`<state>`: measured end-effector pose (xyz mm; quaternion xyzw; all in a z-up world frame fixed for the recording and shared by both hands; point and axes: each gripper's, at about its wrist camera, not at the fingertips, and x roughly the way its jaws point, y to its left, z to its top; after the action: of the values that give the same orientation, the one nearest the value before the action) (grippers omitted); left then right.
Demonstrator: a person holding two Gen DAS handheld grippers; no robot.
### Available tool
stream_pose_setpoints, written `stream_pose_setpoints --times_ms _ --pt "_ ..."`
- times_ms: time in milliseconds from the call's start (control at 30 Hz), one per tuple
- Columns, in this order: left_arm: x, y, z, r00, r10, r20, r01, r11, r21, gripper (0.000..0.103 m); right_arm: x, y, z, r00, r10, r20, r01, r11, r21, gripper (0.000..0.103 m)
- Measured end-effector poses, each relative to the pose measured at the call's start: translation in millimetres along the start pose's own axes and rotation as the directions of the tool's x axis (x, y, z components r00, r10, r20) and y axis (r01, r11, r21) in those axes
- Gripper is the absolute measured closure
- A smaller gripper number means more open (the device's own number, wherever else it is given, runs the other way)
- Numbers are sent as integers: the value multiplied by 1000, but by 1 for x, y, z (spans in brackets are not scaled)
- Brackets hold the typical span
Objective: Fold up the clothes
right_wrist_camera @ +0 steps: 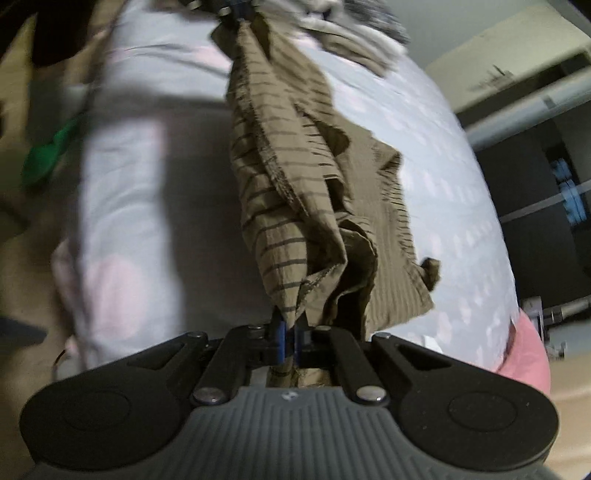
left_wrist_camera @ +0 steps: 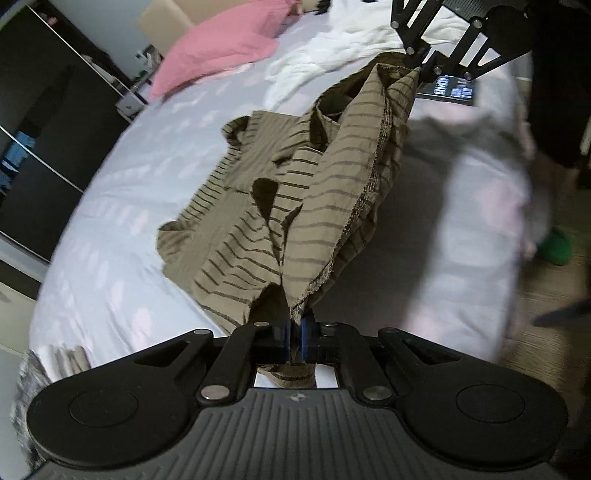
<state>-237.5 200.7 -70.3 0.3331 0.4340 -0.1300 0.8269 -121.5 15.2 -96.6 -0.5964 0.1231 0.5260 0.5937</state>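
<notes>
An olive-brown garment with dark stripes [left_wrist_camera: 295, 206] hangs stretched between both grippers above the bed [left_wrist_camera: 122, 221]. My left gripper [left_wrist_camera: 294, 332] is shut on one end of its hem, cloth bunched between the blue pads. At the top of the left wrist view the right gripper [left_wrist_camera: 421, 68] pinches the other end. In the right wrist view the same striped garment [right_wrist_camera: 295, 177] runs up from my right gripper [right_wrist_camera: 290, 339], shut on its edge, to the left gripper [right_wrist_camera: 236, 13] at the top. The garment's lower part still drapes onto the sheet.
The bed wears a pale lilac sheet with pink spots [right_wrist_camera: 424, 147]. A pink pillow [left_wrist_camera: 225, 48] and white bedding [left_wrist_camera: 332, 48] lie at its head. A grey folded pile [right_wrist_camera: 354, 29] sits near the foot. Dark wardrobes [left_wrist_camera: 40, 140] line one side; a green slipper [left_wrist_camera: 556, 249] lies on the floor.
</notes>
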Motion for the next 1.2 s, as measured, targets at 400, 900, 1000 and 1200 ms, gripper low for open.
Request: stream_pose_setpoints --times_ms 400,900,1000,1200 --pt "47 -73 -20 962 -166 -216 193 975 111 100 37 93 2 990 53 -130 -97 928 -360 92" --pt "-7 -53 6 985 -174 16 174 974 -144 75 -29 77 20 988 -51 143 88 960 -265 67" --pt "-17 -48 22 996 -73 58 84 971 -223 74 -36 60 27 978 -109 179 137 978 -155 67" --pt "-30 -39 51 994 50 99 -26 973 -229 62 -32 45 36 959 -228 170 237 971 -32 70"
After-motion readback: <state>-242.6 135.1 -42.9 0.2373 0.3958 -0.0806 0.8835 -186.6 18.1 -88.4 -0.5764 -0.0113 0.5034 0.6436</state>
